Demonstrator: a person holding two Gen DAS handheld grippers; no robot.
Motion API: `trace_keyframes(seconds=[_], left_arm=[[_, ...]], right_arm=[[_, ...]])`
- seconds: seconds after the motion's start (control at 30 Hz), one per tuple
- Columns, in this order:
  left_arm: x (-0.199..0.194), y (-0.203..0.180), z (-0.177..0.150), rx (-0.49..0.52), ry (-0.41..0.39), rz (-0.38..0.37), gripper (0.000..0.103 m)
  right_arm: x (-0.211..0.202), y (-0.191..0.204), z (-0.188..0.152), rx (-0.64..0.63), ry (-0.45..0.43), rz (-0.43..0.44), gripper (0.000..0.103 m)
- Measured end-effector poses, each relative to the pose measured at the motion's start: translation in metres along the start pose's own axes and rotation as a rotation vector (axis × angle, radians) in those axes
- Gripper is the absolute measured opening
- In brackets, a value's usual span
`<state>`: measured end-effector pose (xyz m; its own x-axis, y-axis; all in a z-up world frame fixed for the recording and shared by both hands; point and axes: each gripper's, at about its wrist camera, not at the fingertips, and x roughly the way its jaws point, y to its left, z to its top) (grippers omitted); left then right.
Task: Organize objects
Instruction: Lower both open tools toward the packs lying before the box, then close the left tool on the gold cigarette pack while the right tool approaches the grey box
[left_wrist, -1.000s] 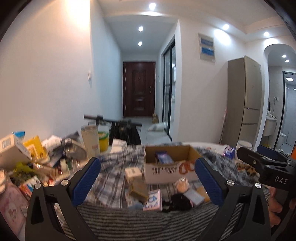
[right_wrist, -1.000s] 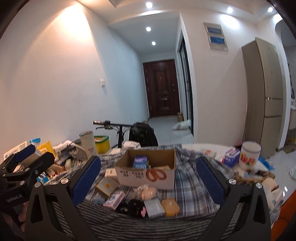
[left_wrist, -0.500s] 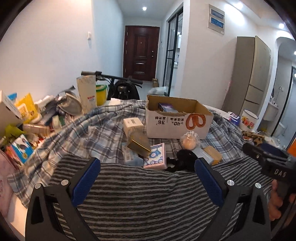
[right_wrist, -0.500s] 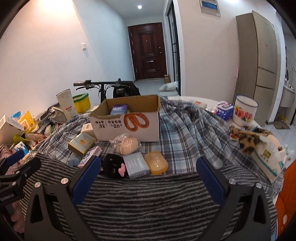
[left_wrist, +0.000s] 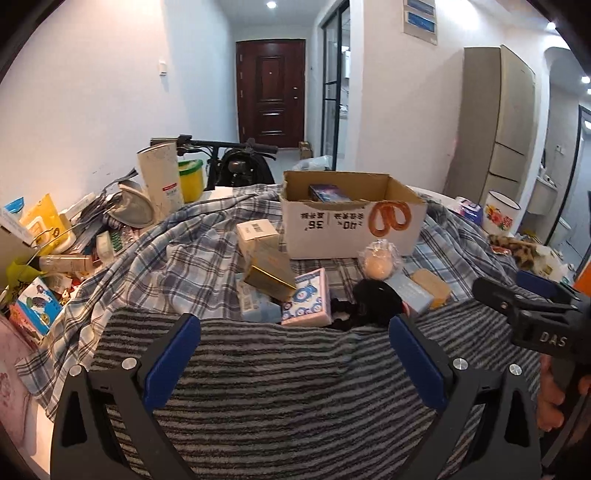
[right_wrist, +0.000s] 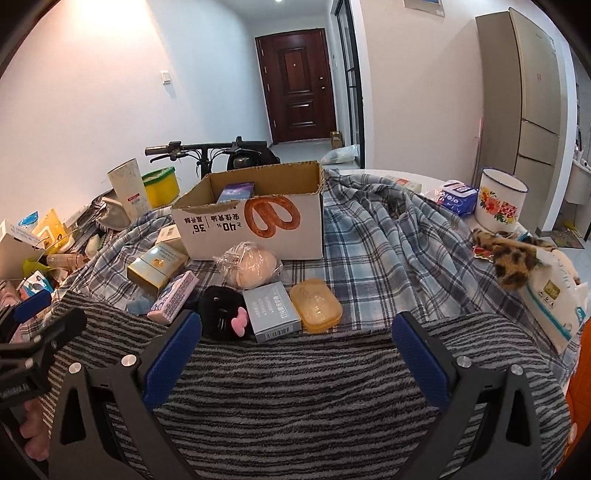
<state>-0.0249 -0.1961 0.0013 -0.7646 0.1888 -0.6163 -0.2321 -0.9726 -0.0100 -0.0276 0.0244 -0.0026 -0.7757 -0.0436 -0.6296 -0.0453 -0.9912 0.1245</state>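
An open cardboard box (left_wrist: 351, 225) (right_wrist: 258, 221) stands on the plaid cloth with a blue packet (right_wrist: 236, 192) inside. In front of it lie a bagged bun (right_wrist: 251, 269), a yellow soap case (right_wrist: 316, 304), a grey box (right_wrist: 271, 310), a black pouch (right_wrist: 221, 317), a pink-blue box (left_wrist: 308, 299) and a gold box (left_wrist: 269, 273). My left gripper (left_wrist: 295, 354) is open above the striped blanket, short of the pile. My right gripper (right_wrist: 295, 350) is also open, empty, just before the grey box and soap case.
Clutter of packets, a tall paper cup (left_wrist: 160, 177) and a yellow tub (left_wrist: 190, 179) fills the left side. A flowered enamel mug (right_wrist: 500, 201) and a leopard-print cloth (right_wrist: 511, 258) sit at right. A bicycle (left_wrist: 236, 162) stands behind the table.
Both grippers have tilted down and moved closer to the table, so the pile and box now sit larger and lower. Both stayed open.
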Motion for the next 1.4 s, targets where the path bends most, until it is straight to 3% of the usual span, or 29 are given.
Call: trace_keyframes(seconds=[0.4,0.53,0.7,0.93,1.07,1.17,1.23,1.4], left_arm=[[0.014,0.022,-0.002,-0.065,0.053,-0.006,0.103],[0.022,0.027,0.019,0.018,0.095,0.027,0.095],[0.03,0.044,0.052,-0.003,0.103,-0.005,0.095],[0.079,0.065,0.076,-0.021,0.227,-0.041,0.094],[0.106,0.071,0.078,-0.018,0.284,-0.024,0.081],[0.123,0.075,0.078,-0.039,0.337,-0.053,0.08],[0.132,0.078,0.079,-0.075,0.361,-0.073,0.078],[0.153,0.084,0.082,-0.125,0.397,-0.094,0.078]], right_arm=[[0.012,-0.001,-0.002,0.015,0.037,0.028,0.103],[0.014,0.0,0.008,0.016,0.032,0.038,0.103],[0.012,0.0,0.028,0.008,-0.011,0.015,0.102],[0.011,0.008,0.04,0.006,-0.017,0.033,0.083],[0.017,0.012,0.038,-0.027,-0.01,0.011,0.075],[0.026,0.004,0.036,-0.008,0.019,-0.006,0.066],[0.035,-0.001,0.036,0.009,0.047,-0.001,0.055],[0.052,-0.005,0.032,0.014,0.098,-0.005,0.047]])
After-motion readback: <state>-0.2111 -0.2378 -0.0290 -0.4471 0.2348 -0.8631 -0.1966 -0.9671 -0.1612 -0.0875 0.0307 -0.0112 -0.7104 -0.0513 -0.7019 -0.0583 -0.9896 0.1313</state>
